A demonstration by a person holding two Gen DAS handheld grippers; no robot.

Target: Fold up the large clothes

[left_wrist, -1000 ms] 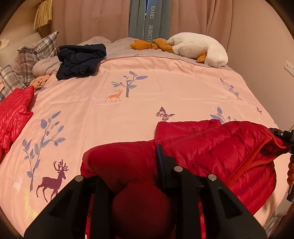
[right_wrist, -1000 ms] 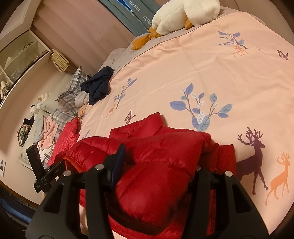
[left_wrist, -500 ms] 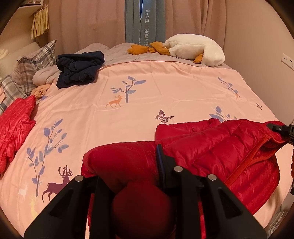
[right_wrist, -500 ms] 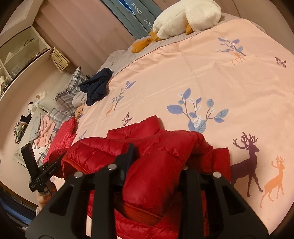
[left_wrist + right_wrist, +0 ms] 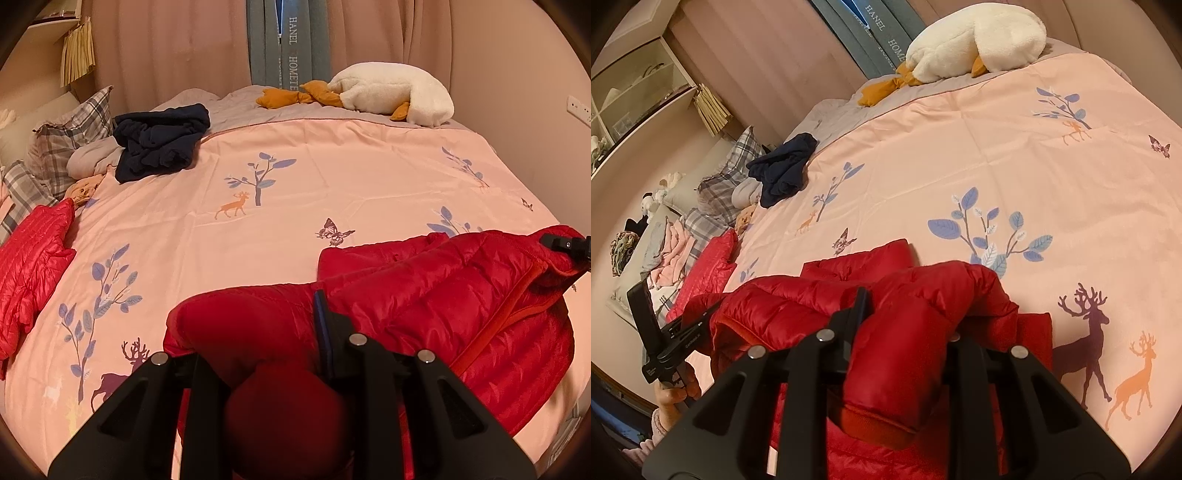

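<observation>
Now both tilt downward: left gripper [image 5: 280,332] clamps the red puffer jacket [image 5: 443,295], right gripper [image 5: 905,325] just closed on its sleeve [image 5: 897,369]

Matte black hand-held gripper [image 5: 284,332]; angular finger arms; round silver screws.

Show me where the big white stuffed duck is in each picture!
Left wrist view: the stuffed duck lies at the top, right of centre, at the far end of the bed.
Right wrist view: the stuffed duck lies at the top, right of centre, looking bigger and tilted.
Shared landmark: the dark blue clothes, heaped left of the duck in both.
</observation>
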